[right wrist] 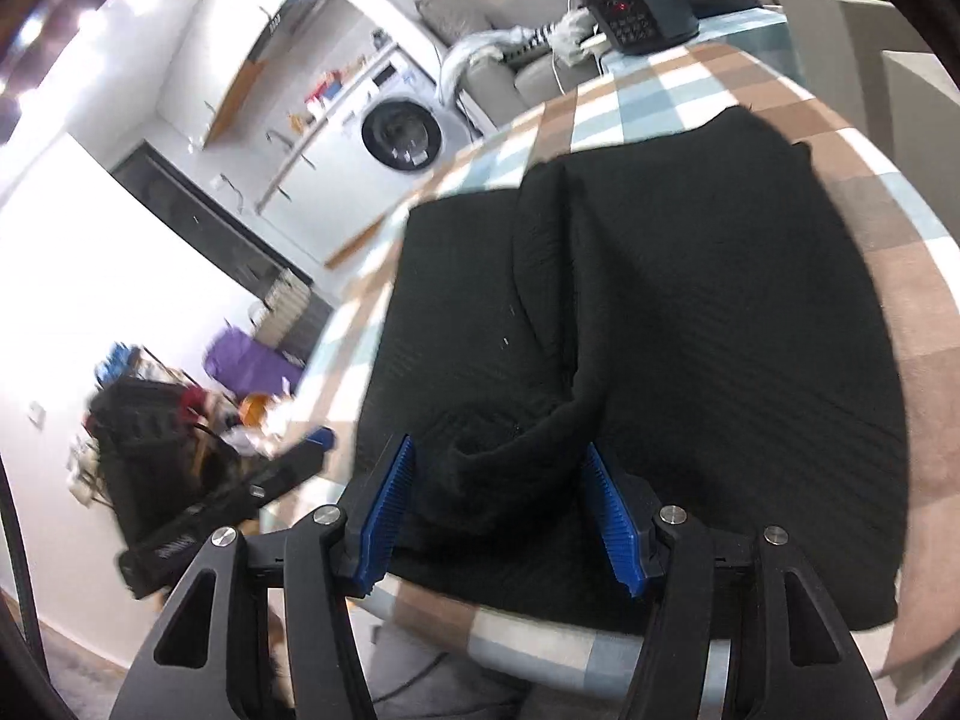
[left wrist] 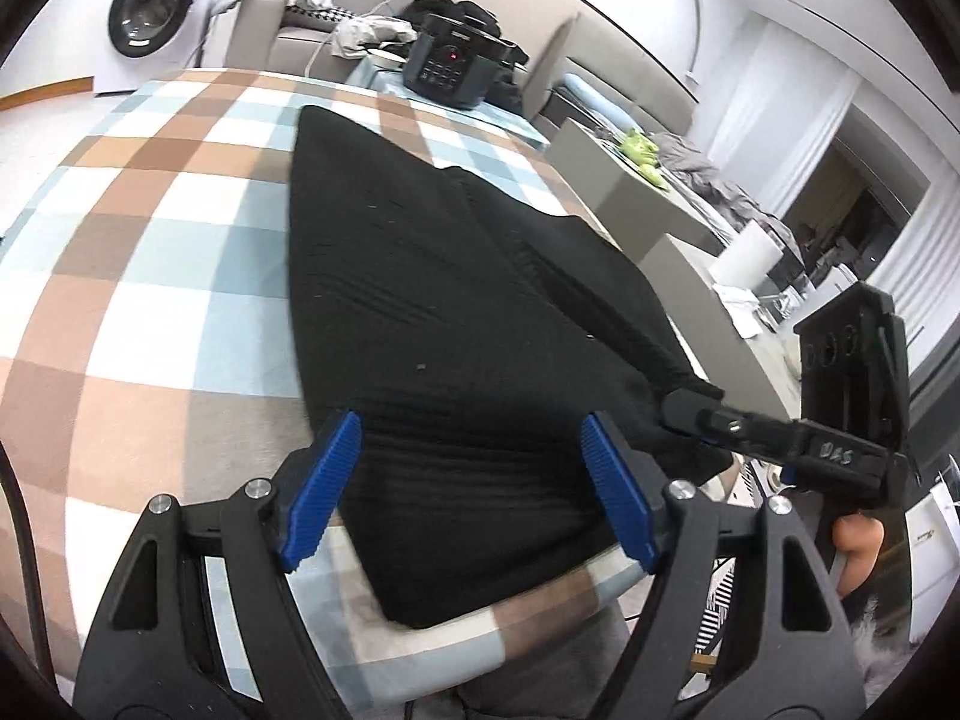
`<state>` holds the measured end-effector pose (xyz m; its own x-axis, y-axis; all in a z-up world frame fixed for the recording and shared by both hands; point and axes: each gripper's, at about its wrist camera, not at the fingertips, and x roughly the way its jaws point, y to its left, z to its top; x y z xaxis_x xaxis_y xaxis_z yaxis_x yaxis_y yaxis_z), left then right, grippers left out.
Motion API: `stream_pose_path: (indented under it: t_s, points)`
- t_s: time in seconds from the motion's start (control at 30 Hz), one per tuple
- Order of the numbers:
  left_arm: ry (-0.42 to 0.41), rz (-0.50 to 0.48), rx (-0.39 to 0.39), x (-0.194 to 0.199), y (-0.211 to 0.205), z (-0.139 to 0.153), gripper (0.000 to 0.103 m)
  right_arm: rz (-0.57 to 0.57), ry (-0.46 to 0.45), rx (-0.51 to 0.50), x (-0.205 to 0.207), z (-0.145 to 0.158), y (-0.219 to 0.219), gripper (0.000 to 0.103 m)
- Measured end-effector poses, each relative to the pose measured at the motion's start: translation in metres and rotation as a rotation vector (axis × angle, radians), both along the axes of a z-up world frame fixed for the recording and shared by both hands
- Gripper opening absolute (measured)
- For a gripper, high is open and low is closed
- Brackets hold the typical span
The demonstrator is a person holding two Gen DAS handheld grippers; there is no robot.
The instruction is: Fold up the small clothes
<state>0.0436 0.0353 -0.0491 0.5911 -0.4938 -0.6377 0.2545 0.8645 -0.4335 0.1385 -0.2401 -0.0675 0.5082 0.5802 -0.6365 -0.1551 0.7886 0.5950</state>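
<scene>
No legible text or labels anywhere.

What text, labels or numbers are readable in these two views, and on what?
None reads cleanly.
Right gripper body: pale marking, too blurred.
Left gripper body: white print, too blurred.
Black appliance panel: red display and button labels, too small.
Washing machine panel: too small.

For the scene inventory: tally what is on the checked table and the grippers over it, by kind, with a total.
Black garment: 1
Black appliance with buttons, at the far end: 1
Grippers with blue pads: 2, the left gripper and the right gripper
Total: 4
All lie on or hang over the checked tablecloth.
</scene>
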Motion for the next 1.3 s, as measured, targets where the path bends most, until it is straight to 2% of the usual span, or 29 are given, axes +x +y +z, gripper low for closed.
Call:
stream_pose_path:
  t_s: [0.03,0.1,0.13,0.23,0.3,0.4,0.47,0.53,0.63,0.67,0.77,0.87,0.97,1.07,1.1,1.13,1.2,1.27,1.3]
  points:
    - [0.001,0.005,0.005,0.0,0.003,-0.001,0.074,0.01,0.011,0.005,0.001,-0.003,0.001,0.029]
    - [0.004,0.018,0.014,0.0,0.007,-0.002,0.074,0.012,0.009,0.02,0.001,-0.001,0.001,0.015]
    - [0.005,0.022,0.014,-0.001,0.01,-0.003,0.074,0.021,-0.015,0.067,-0.001,0.006,-0.001,0.01]
    - [-0.001,0.032,0.018,0.0,0.009,-0.002,0.074,0.041,-0.051,0.223,-0.014,0.027,-0.008,0.009]
    - [-0.001,0.034,0.013,0.002,0.008,-0.001,0.074,0.044,-0.055,0.257,-0.025,0.033,-0.009,0.009]
    - [-0.002,0.031,0.016,0.007,0.004,-0.001,0.074,0.011,0.005,0.139,-0.031,0.019,-0.008,0.01]
    - [0.005,0.02,0.022,0.01,-0.001,-0.004,0.074,-0.001,0.096,0.038,-0.025,-0.002,-0.007,0.011]
    - [0.017,0.002,0.044,0.012,-0.01,-0.009,0.074,-0.005,0.133,-0.034,-0.024,-0.011,-0.008,0.015]
    - [0.021,-0.032,0.081,0.009,-0.022,-0.014,0.074,-0.012,0.095,-0.048,-0.029,-0.001,-0.016,0.031]
    - [0.028,-0.047,0.102,0.008,-0.026,-0.017,0.074,-0.022,0.073,-0.055,-0.029,0.005,-0.02,0.033]
    - [0.041,-0.075,0.152,0.004,-0.038,-0.025,0.074,-0.093,0.033,-0.055,-0.029,0.015,-0.035,0.034]
    - [0.037,-0.094,0.219,0.0,-0.047,-0.031,0.074,-0.118,0.011,-0.043,-0.027,0.019,-0.045,0.034]
    - [0.036,-0.105,0.213,-0.004,-0.046,-0.031,0.074,-0.102,0.048,-0.051,-0.012,0.007,-0.043,0.034]
    - [0.045,-0.097,0.189,-0.005,-0.041,-0.031,0.074,-0.09,0.084,0.002,0.006,-0.009,-0.035,0.033]
    - [0.047,-0.094,0.183,-0.005,-0.038,-0.031,0.074,-0.091,0.085,0.003,0.006,-0.012,-0.034,0.031]
    - [0.051,-0.092,0.178,-0.004,-0.036,-0.032,0.074,-0.094,0.085,-0.002,0.011,-0.013,-0.032,0.02]
    - [0.061,-0.084,0.166,-0.003,-0.032,-0.032,0.074,-0.083,0.049,0.009,0.015,-0.007,-0.027,0.006]
    - [0.069,-0.078,0.144,-0.002,-0.028,-0.031,0.074,-0.068,-0.057,-0.003,0.003,0.011,-0.022,0.005]
    - [0.07,-0.073,0.13,-0.002,-0.026,-0.03,0.074,-0.08,-0.09,-0.053,-0.001,0.017,-0.02,0.005]
